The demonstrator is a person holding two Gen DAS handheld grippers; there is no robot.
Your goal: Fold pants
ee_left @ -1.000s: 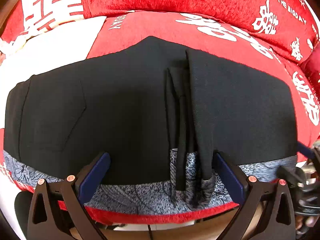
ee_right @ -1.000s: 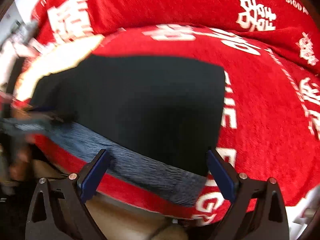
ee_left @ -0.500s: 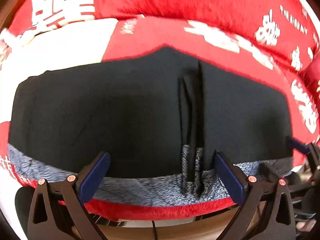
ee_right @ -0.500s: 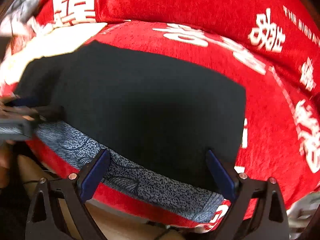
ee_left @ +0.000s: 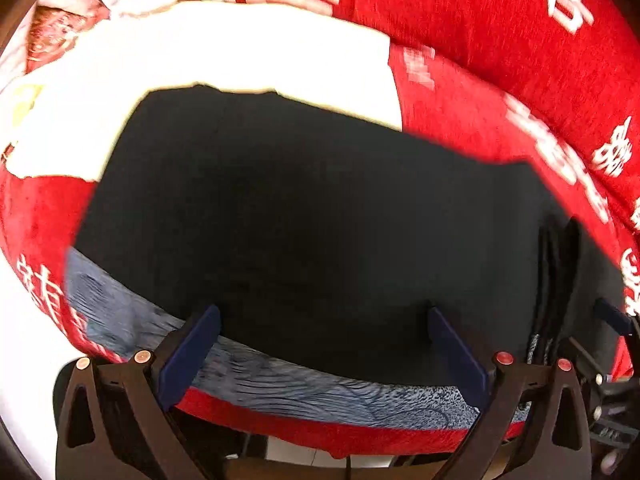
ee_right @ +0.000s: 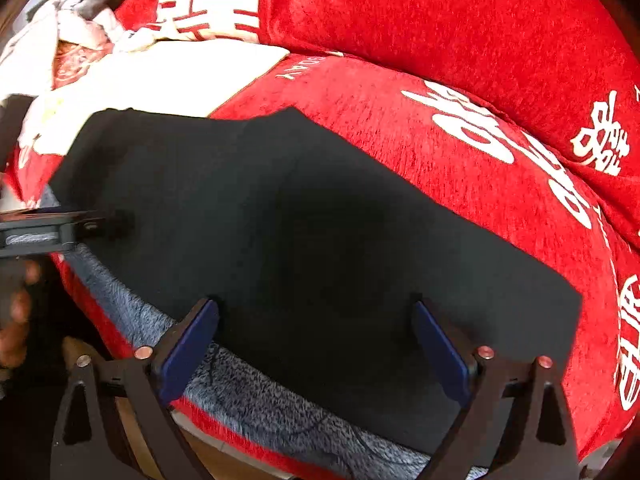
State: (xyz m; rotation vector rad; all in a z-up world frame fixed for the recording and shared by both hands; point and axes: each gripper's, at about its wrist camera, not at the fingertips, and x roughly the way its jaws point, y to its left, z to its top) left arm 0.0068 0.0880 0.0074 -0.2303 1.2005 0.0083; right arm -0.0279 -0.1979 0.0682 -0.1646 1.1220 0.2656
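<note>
Black pants (ee_left: 304,216) lie flat across a red sofa seat, also in the right wrist view (ee_right: 304,248). A narrow folded ridge of black cloth (ee_left: 556,280) stands at the right in the left wrist view. My left gripper (ee_left: 320,344) is open and empty, low over the pants' near edge. My right gripper (ee_right: 316,340) is open and empty over the near edge further right. The left gripper's side (ee_right: 48,228) shows at the left of the right wrist view.
The red sofa cover (ee_right: 460,152) has white characters and a grey patterned front band (ee_left: 320,384). A white cloth (ee_left: 200,52) lies behind the pants at the left. Red back cushions (ee_right: 440,8) rise behind. The seat's front edge drops off just below the grippers.
My left gripper has swung left, so the folded ridge now sits at the far right of its view. My right gripper has shifted left along the pants. Both stay open.
</note>
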